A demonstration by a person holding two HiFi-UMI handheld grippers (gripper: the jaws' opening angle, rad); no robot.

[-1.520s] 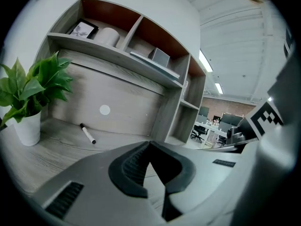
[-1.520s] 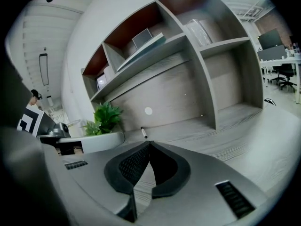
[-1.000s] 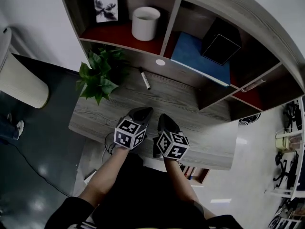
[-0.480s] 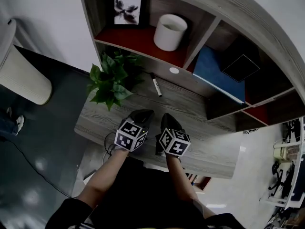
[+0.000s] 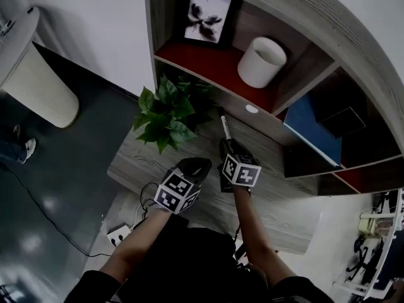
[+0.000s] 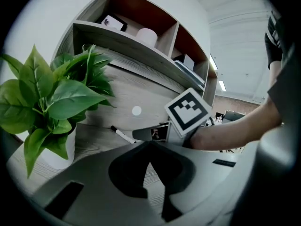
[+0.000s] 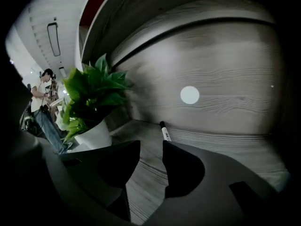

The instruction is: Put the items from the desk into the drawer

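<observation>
A black-and-white marker pen (image 5: 223, 125) lies at the back of the grey wooden desk (image 5: 144, 160), below the shelf unit. In the head view my right gripper (image 5: 228, 145) reaches over the desk, its tips just short of the pen. The right gripper view shows that gripper (image 7: 151, 147) open: its jaws have just been opening, nothing is between them, and the pen (image 7: 165, 131) lies just ahead of the right jaw. My left gripper (image 5: 194, 166) hangs near the desk's front edge. Its tips (image 6: 149, 145) meet, empty, with the pen (image 6: 121, 134) further ahead.
A potted green plant (image 5: 167, 113) stands at the desk's left, close beside the pen. The shelf unit above holds a white cup (image 5: 262, 62), a framed picture (image 5: 207, 19) and a blue book (image 5: 312, 128). A white disc (image 5: 252, 108) sits on the back panel.
My right gripper has moved from beside the left one, across the desk, toward the pen at the back. The left gripper has shifted a little. The head view has swung left.
</observation>
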